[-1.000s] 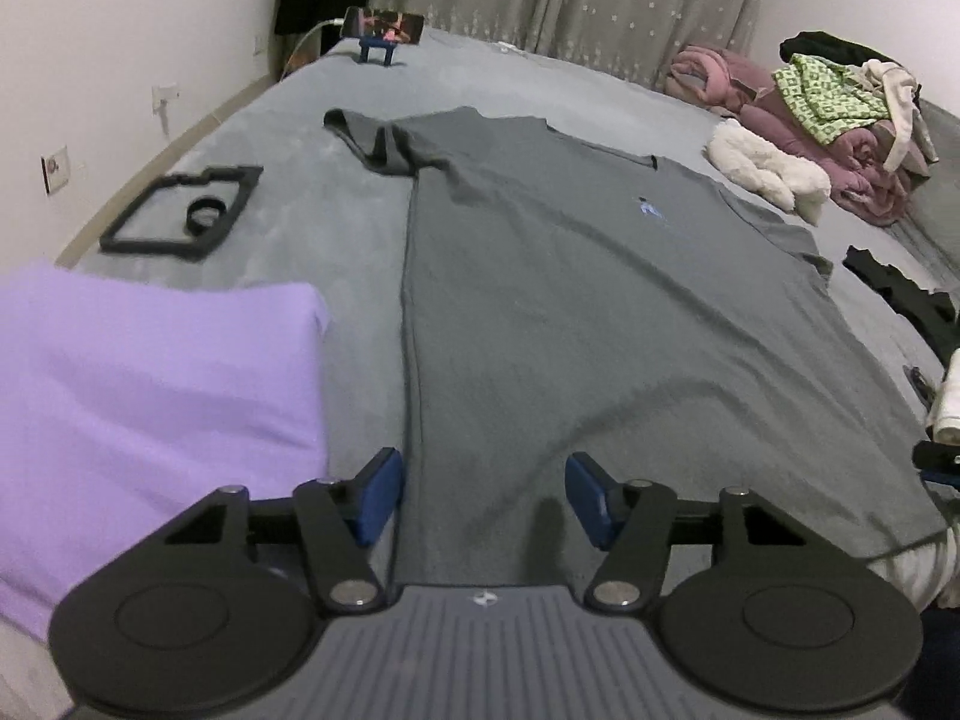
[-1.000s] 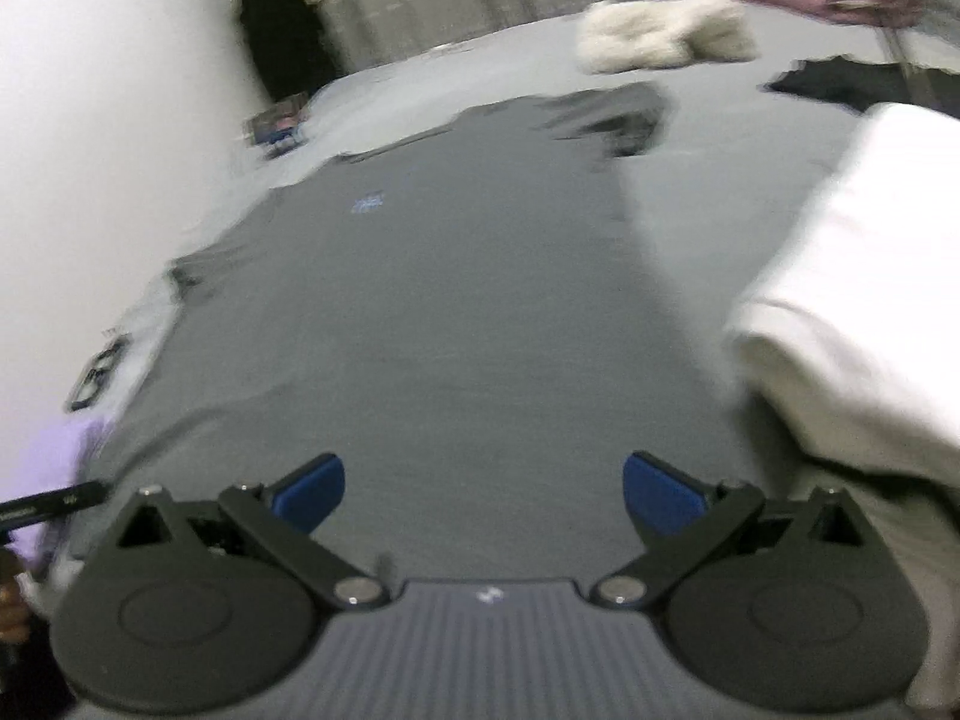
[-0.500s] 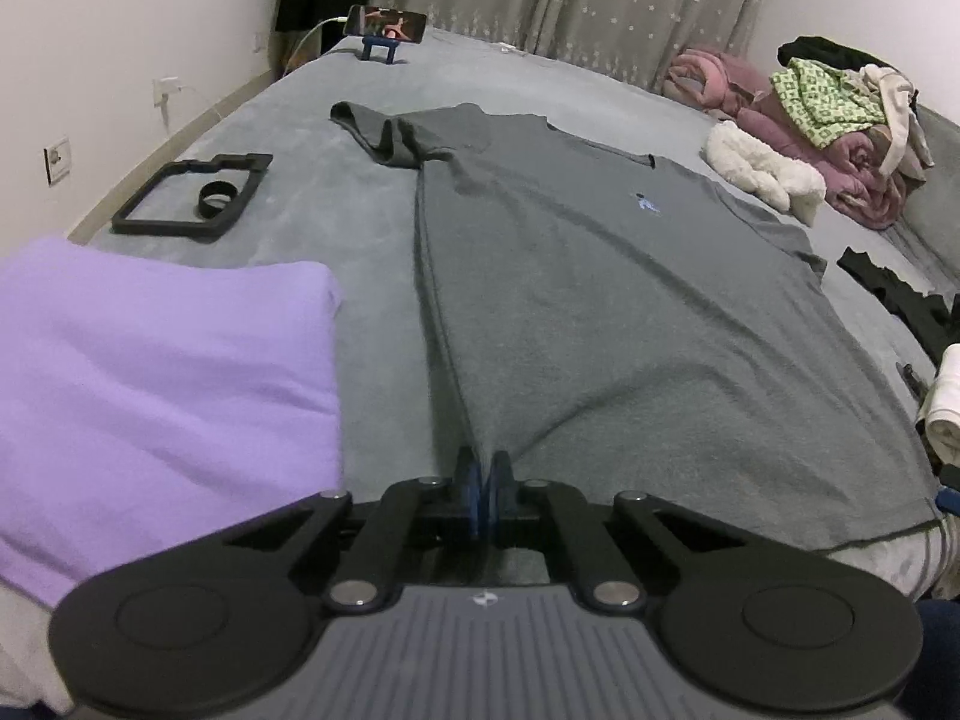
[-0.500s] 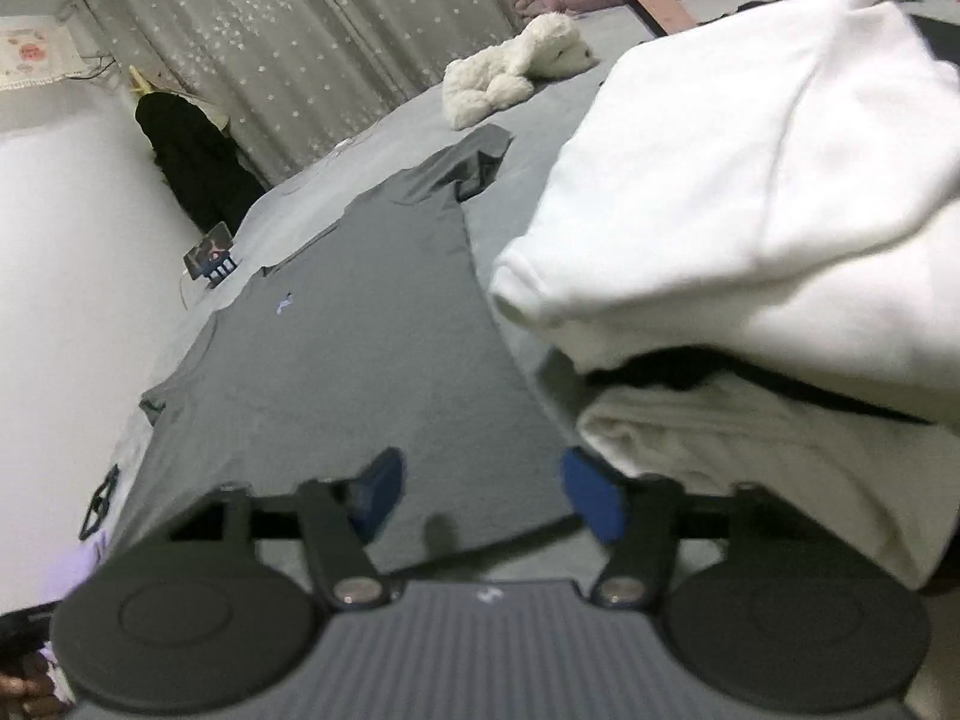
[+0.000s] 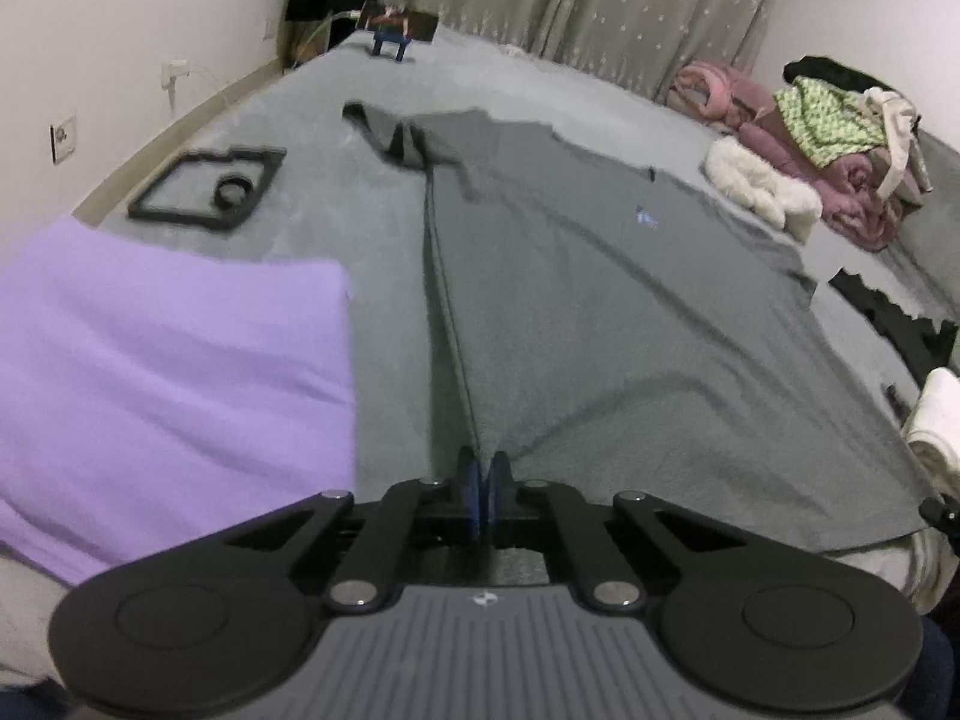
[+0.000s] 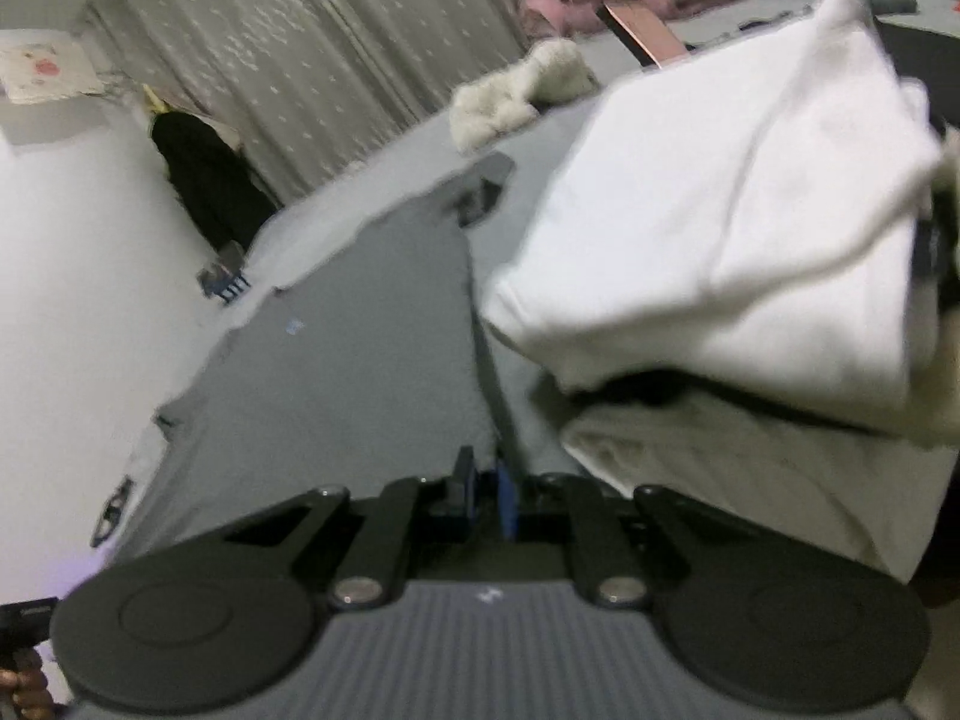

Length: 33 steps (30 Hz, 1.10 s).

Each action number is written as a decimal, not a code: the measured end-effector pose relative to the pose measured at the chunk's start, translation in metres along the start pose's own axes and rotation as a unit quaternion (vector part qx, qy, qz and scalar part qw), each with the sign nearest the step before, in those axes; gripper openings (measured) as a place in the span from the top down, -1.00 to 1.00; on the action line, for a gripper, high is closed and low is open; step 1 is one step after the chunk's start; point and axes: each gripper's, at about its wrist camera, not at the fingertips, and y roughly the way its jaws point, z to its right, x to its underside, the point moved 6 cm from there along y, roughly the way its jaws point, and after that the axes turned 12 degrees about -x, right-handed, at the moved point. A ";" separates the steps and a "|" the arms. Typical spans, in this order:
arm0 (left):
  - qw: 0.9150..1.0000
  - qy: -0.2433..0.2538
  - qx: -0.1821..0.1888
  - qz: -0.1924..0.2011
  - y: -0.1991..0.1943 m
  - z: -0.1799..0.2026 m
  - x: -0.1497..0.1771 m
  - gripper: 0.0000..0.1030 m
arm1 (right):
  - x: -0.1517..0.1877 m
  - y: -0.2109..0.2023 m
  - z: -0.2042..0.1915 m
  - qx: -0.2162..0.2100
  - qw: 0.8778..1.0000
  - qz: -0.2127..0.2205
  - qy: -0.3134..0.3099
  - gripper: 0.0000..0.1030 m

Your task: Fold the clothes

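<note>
- Left wrist view: grey T-shirt (image 5: 600, 312) lies spread flat on the grey bed (image 5: 336, 222), collar toward the far edge by the curtain, hem at the near edge.
- Left gripper (image 5: 482, 480) has its jaws pressed together on the hem at the shirt's near left corner; cloth rises into a taut ridge running from the pinch toward the far sleeve.
- Right wrist view: right gripper (image 6: 483, 495) sits at the near right corner of the hem, jaws drawn nearly together on the shirt's edge; frame is blurred, so the grip looks firm but I judge it only likely.
- Handling, as a judgement: thin knit, light, limp, no stiffness. It will sag between two holds and drag on the fuzzy bed cover. Corners and side seams give the surest hold.
- Folded purple cloth (image 5: 168, 384) lies at the near left edge; stack of folded white clothes (image 6: 720, 276) at the near right, just beside the shirt.
- Unfolded heap of clothes (image 5: 840, 144) sits at the far right corner.
</note>
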 end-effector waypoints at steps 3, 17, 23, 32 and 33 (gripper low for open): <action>1.000 0.016 0.001 0.011 -0.014 0.003 -0.005 0.98 | -0.007 -0.012 -0.012 -0.011 1.000 0.006 -0.008 0.84; 0.997 0.068 -0.045 -0.008 -0.003 0.007 0.010 0.97 | 0.005 -0.002 0.007 0.031 0.999 -0.034 -0.014 0.84; 0.997 0.058 -0.054 -0.019 -0.002 0.009 0.015 0.88 | 0.015 0.005 0.005 0.052 0.995 -0.058 -0.058 0.39; 0.999 0.008 -0.033 0.028 -0.035 0.005 -0.024 0.31 | -0.007 0.021 -0.041 0.018 0.987 -0.050 -0.149 -0.63; 0.999 0.006 -0.032 0.036 -0.034 0.008 -0.028 0.27 | -0.009 0.028 -0.044 0.015 0.987 -0.051 -0.154 -0.71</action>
